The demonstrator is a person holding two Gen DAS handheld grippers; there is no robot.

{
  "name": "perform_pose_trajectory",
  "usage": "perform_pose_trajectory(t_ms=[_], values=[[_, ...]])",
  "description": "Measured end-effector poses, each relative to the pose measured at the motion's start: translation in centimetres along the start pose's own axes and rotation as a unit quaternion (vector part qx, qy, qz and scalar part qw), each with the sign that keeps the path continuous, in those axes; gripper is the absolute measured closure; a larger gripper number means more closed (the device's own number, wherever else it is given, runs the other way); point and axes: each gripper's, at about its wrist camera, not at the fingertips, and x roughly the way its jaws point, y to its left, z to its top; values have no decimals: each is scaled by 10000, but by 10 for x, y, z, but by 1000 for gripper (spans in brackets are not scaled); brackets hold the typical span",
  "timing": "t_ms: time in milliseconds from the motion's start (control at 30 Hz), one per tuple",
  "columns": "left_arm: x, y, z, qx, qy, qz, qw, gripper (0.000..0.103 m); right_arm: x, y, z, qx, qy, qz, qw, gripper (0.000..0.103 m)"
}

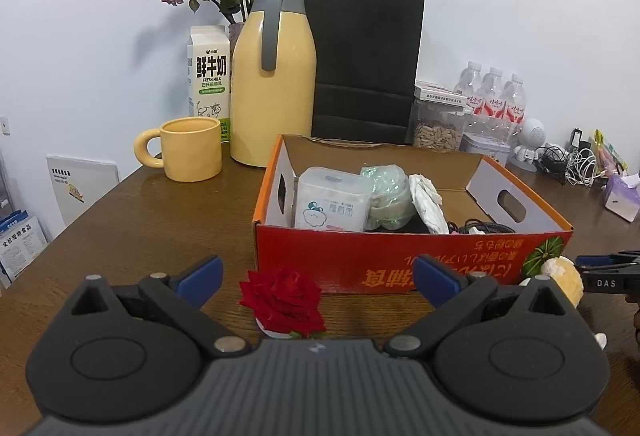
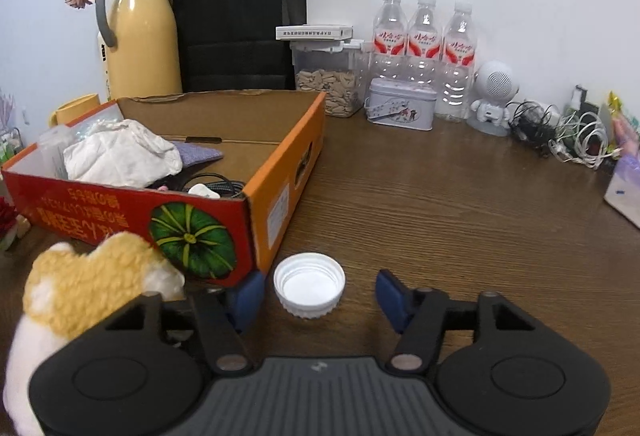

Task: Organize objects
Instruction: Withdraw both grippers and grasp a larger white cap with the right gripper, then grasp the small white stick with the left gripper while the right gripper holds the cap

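An orange-and-red cardboard box sits on the brown table, holding a plastic container, wrapped items, a white cloth and cables; it also shows in the right wrist view. My left gripper is open, its fingers either side of a red rose lying before the box. My right gripper is open around a white bottle cap on the table. A yellow-and-white plush toy lies by the box's corner, against the right gripper's left side; it also shows in the left wrist view.
Behind the box stand a yellow mug, a yellow thermos, a milk carton, a black paper bag and dried roses. At the back right are a seed jar, a tin, three water bottles, a white robot figure and cables.
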Motion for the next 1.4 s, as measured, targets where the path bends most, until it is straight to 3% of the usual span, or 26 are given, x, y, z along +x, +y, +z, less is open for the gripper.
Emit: perform_pose_trajectory(t_ms=[67,233,400,633,900,1000,1067,1300,1367,1400], values=[[0,-2,0,15,-8,8,10000,0,4,-1,-2,49,66,121,9999,64],[2,-10,-2,65,26,-38,10000,0,-3,2,-4,21,-88,132,9999,64],[8,-19,-8,94,153,-133,9998,0,-27,7,-7,9,-685,-194,9975,64],[23,-40,-15,310,399,-421,9978,0,-74,24,-20,187,-1396,-173,9899,64],[43,-68,-22,713,537,-591,9943,0,-84,27,-25,238,-1493,-170,9884,64],[50,-76,-24,865,586,-637,9925,5,-84,27,-26,247,-1471,-170,9887,64],[56,-82,-25,1007,666,-668,9904,8,-84,28,-26,241,-1478,-159,9886,64],[76,-98,-29,1356,797,-876,9837,37,-84,29,-26,221,-1471,-147,9888,64],[79,-102,-29,1417,806,-985,9817,50,-83,29,-26,211,-1458,-135,9890,64],[81,-105,-29,1454,838,-1061,9801,63,-83,29,-26,208,-1453,-132,9891,64]])
